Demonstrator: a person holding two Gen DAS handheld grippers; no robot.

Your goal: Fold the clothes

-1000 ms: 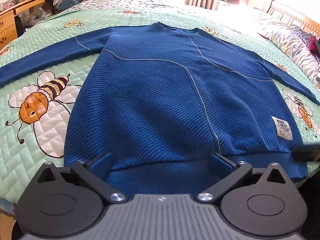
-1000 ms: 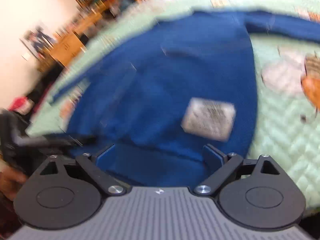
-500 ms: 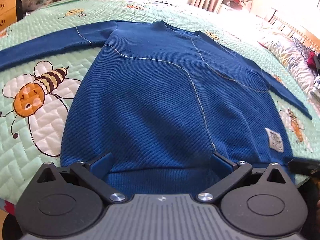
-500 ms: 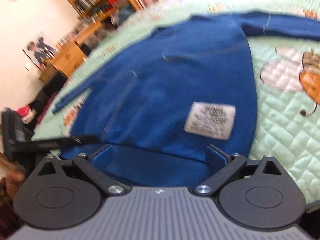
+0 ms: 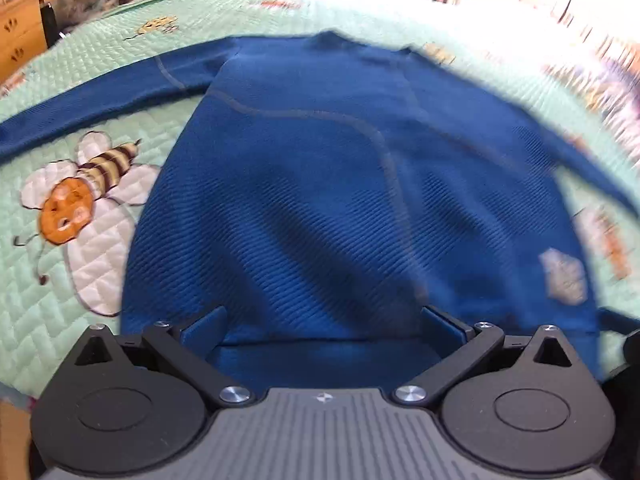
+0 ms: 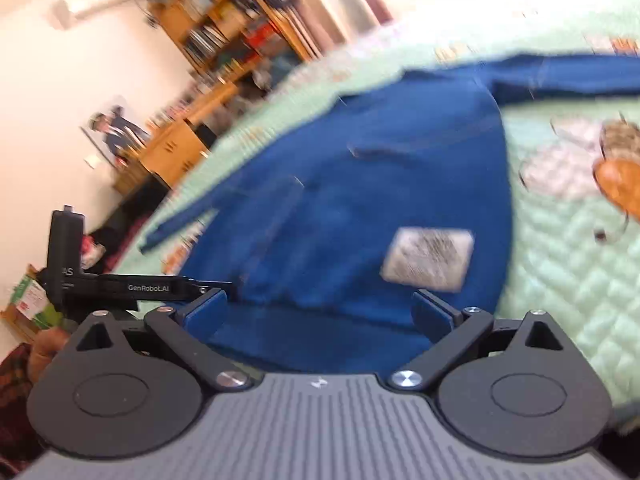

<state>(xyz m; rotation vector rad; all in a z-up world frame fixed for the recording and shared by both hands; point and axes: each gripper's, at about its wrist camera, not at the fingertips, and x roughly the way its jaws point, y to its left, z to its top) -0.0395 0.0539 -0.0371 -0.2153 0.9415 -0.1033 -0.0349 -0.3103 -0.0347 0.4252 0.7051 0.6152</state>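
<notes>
Both tools, the left tool [image 5: 324, 316] and right tool [image 6: 320, 308], stood wide apart and empty at the hem of the blue knitted long-sleeved sweater [image 5: 352, 184], whose length ran directly away across the bed.

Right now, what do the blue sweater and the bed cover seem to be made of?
Blue sweater: apparently a soft matte knit, probably cotton; fine diagonal ribbing shows. Bed cover: padded quilted cloth, matte mint green; stitched zigzag lines and a bee motif show.
</notes>
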